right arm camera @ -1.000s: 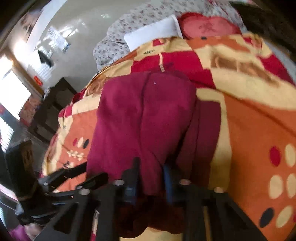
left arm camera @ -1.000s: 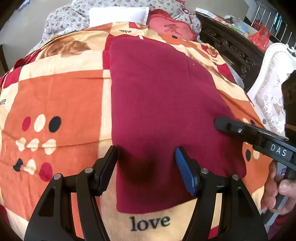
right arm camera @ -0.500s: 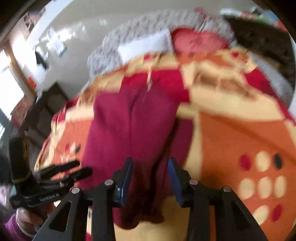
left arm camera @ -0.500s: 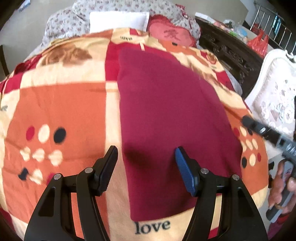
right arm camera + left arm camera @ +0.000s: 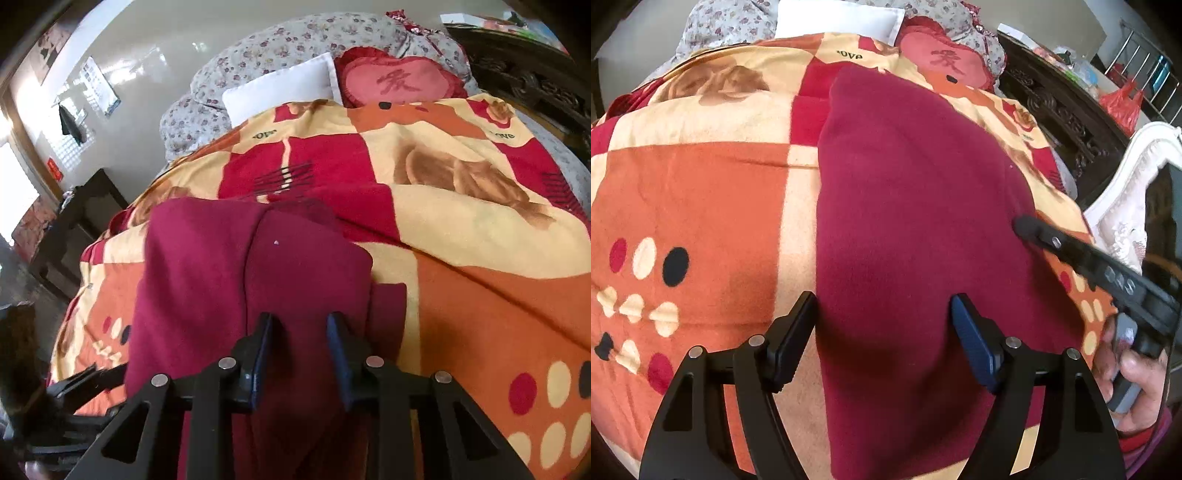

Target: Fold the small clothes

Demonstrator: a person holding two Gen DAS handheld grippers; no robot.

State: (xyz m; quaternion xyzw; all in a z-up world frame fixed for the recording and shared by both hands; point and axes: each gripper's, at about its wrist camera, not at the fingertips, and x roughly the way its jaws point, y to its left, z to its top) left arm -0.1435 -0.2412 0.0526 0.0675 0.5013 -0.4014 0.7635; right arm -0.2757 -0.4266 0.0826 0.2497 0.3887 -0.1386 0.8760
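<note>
Left wrist view: left gripper, jaws spread and empty, hovers over maroon garment flat on bed blanket; right gripper has returned to its 3 o'clock edge.

Right wrist view: right gripper jaws, partly parted a moment ago, remain so around a raised fold; grip uncertain. Another fold likely.

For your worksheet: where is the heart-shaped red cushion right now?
In both views, the heart-shaped red cushion lies at the bed's far end, right of the white pillow, beyond the patterned blanket.

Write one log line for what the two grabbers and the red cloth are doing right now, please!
left gripper: open, over maroon garment | right gripper: open, astride raised fold | garment: on patterned blanket, partly folded
</note>
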